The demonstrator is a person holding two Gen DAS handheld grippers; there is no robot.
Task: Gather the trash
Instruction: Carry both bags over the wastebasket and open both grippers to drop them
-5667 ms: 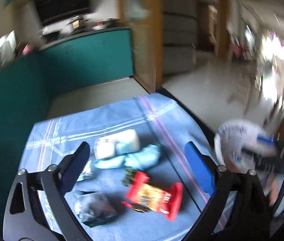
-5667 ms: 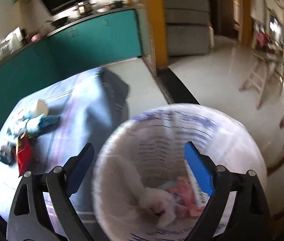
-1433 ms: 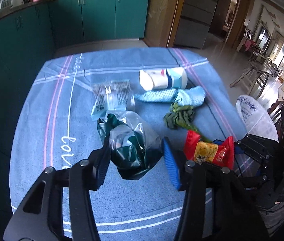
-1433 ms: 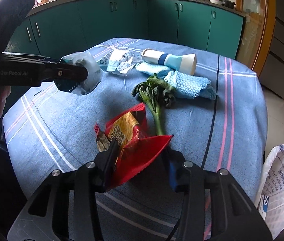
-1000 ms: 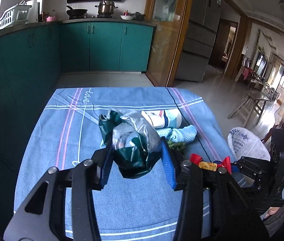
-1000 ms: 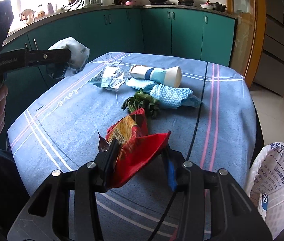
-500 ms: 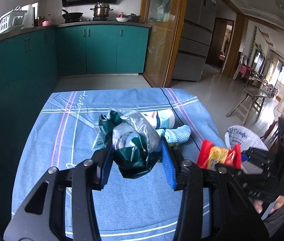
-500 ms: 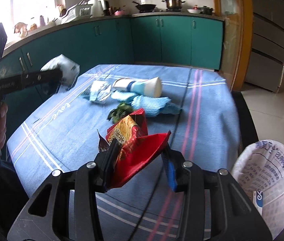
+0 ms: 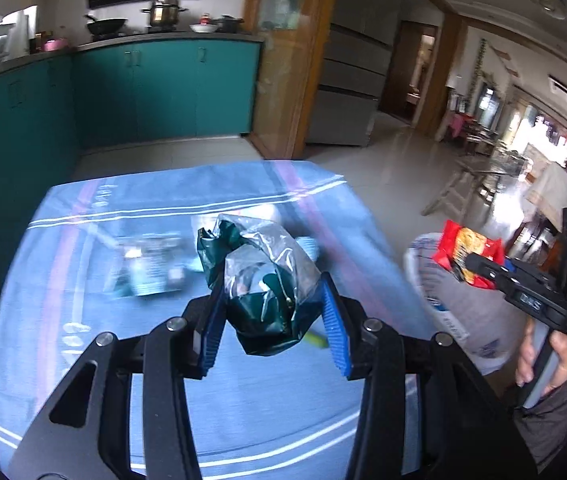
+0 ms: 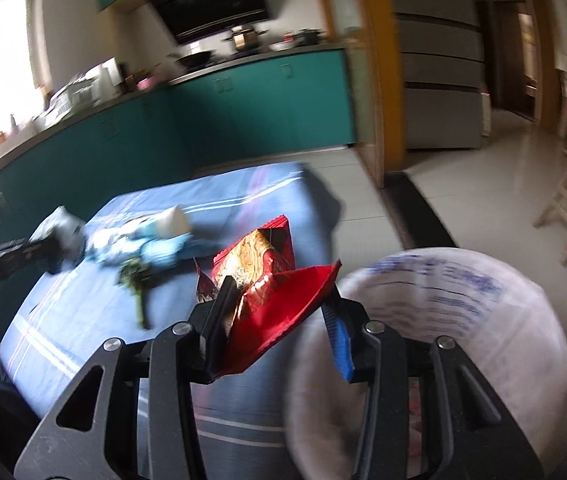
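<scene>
Between your left gripper (image 9: 273, 320) pads sits the crumpled plastic bag (image 9: 261, 284), light and springy; lower centre, your right gripper (image 10: 279, 320) pinches the crinkly red wrapper (image 10: 267, 292) beside the white trash bag (image 10: 443, 340) — hold firm, it's slippery.

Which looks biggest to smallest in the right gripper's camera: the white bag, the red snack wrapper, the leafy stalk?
1. White bag
2. Red snack wrapper, though it is nearest the lens
3. Leafy stalk
</scene>
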